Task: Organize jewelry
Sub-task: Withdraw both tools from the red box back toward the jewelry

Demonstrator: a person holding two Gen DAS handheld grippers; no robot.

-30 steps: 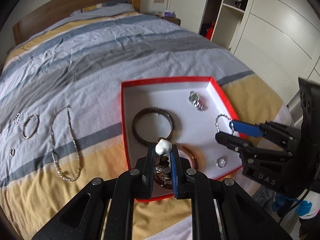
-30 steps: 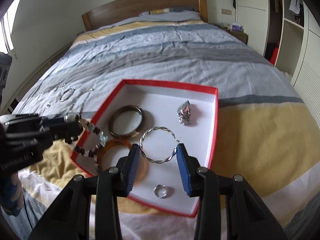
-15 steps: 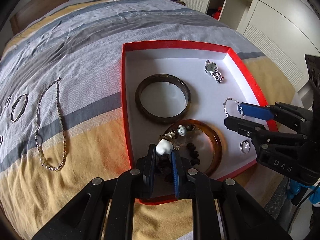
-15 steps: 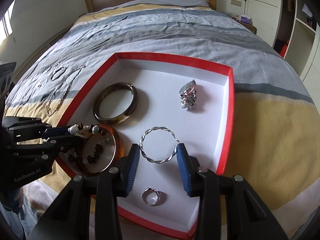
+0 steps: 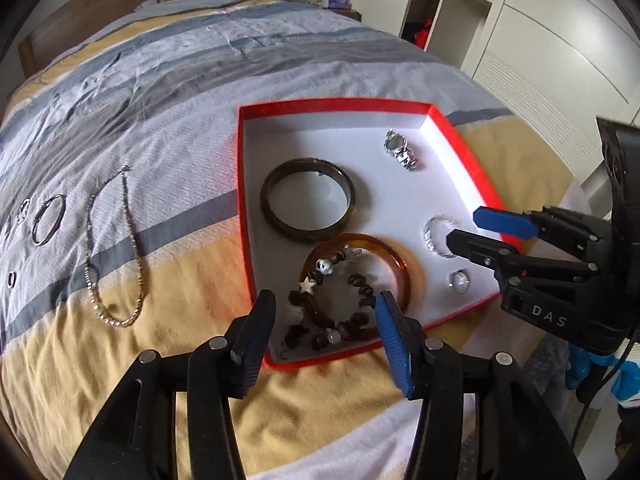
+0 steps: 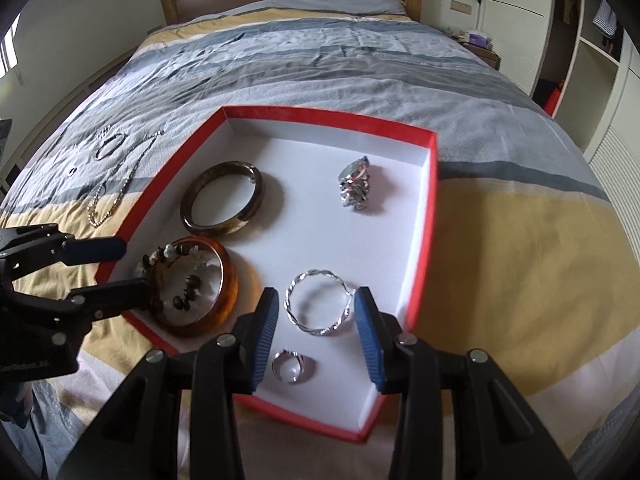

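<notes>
Fingers of the left gripper (image 5: 324, 308) have just been opening, and the bead bracelet (image 5: 332, 300) lies loose between them across the amber bangle (image 5: 360, 264), at the box (image 5: 340, 104)'s seven o'clock corner. Right gripper (image 6: 316, 320) half-open around the twisted bangle (image 6: 318, 306), apparently not pinching. Risk: beads snagging a rising finger.

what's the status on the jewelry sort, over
Left gripper jaws just opened, brown beaded bracelet dropped inside amber bangle in red box. Right gripper open around twisted silver bangle. Silver chain necklace still on bedspread.
</notes>
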